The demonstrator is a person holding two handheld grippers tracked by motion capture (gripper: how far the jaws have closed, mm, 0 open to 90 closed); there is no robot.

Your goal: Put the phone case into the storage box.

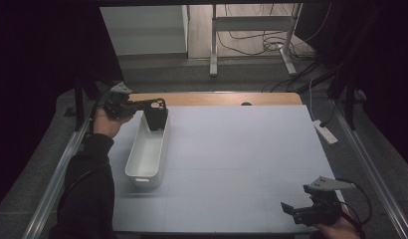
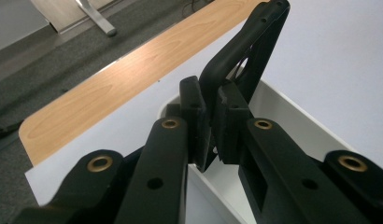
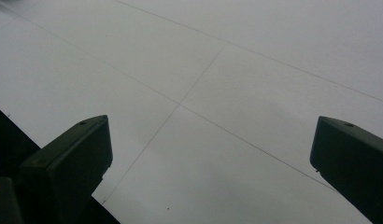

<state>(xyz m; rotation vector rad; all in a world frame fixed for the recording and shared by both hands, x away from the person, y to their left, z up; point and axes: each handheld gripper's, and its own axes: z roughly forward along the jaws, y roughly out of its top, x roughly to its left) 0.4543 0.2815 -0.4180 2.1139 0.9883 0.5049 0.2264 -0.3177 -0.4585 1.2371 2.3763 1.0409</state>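
Left hand-held gripper (image 2: pixel 209 135) is pinching a black phone-case-looking thing (image 1: pixel 155 114) over the white bin's (image 1: pixel 142 172) far end, so lowering and letting go looks next, while the right one (image 1: pixel 297 211) sits wide open near the table (image 1: pixel 242 149).

Dim, grainy pictures; dark edges, brighter background.

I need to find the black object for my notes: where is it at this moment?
In the high view the black object is at the table's far left, clamped in the left gripper and hanging over the far end of the white bin.
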